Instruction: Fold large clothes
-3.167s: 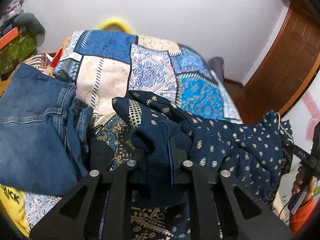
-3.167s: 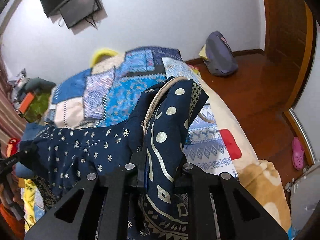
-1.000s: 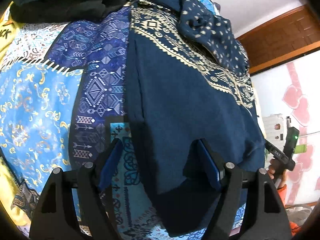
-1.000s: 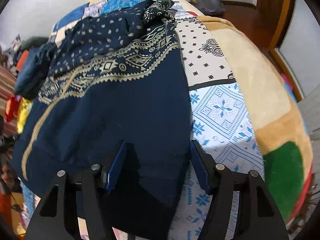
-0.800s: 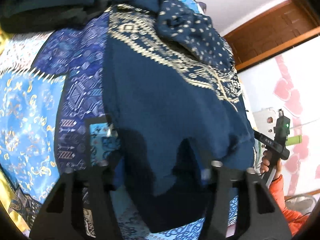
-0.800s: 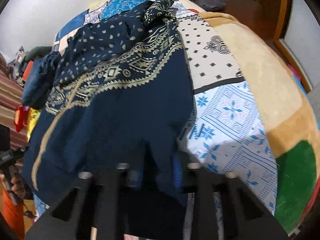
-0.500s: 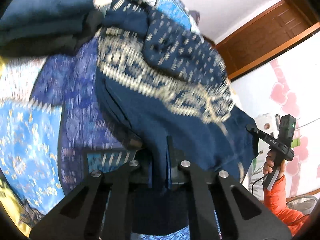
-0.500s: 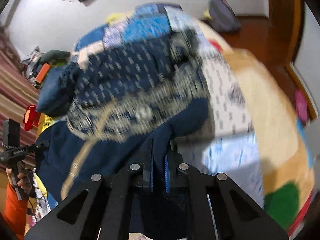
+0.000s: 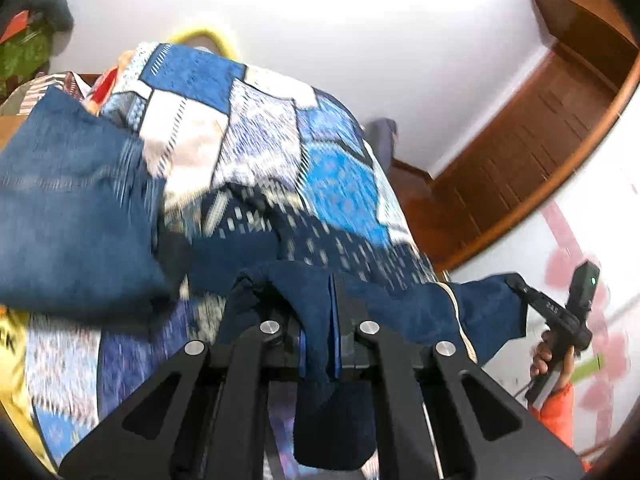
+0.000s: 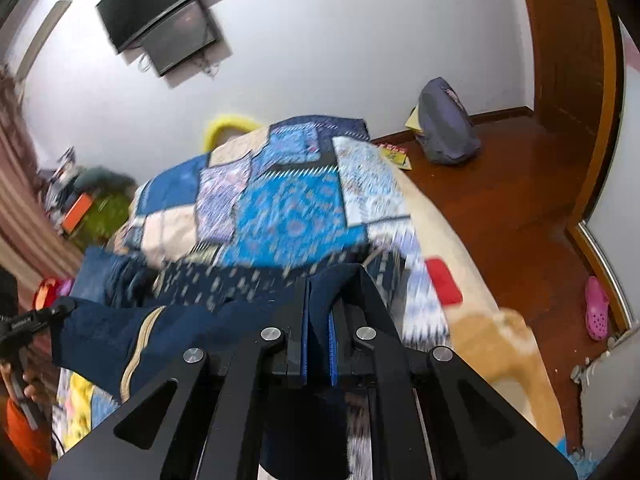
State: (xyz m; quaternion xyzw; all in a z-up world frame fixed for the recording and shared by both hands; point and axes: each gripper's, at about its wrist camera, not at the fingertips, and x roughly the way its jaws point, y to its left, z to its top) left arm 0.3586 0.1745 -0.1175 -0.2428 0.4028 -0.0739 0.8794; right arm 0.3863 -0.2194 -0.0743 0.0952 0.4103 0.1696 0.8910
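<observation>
a bedroom with white walls, a dark wooden door and a wood floor; a bed [image 10: 492, 344] under a blue patchwork quilt [image 10: 288, 216] fills the middle, and a screen [image 10: 160, 20] hangs on the wall behind it. folded jeans [image 9: 68, 208] sit on the quilt's left side in the left wrist view, and a grey backpack [image 10: 444, 128] leans by the far wall.

the task's thing is a navy garment [image 9: 420, 304] with pale printed trim. its hem end is lifted off the quilt and stretched between the two claws, while the patterned part [image 10: 224, 280] lies on the bed ahead, blurred. the left claw [image 9: 320, 320] is clamped together on one bottom corner, with cloth bunched between the blue pads and hanging down under them. the right claw [image 10: 318, 328] is likewise clamped on the other corner.

the cloth looks thin, soft and light. it sags between the grips and folds wherever it isn't pulled tight, so it will not hold a shape of its own. it looks a little slick, so a small pinch could slide out. the corners at the hem seam seem the best hold, since the doubled edge gives the pads more to bite. keeping the two claws level and spread should keep the edge straight for laying it over.
</observation>
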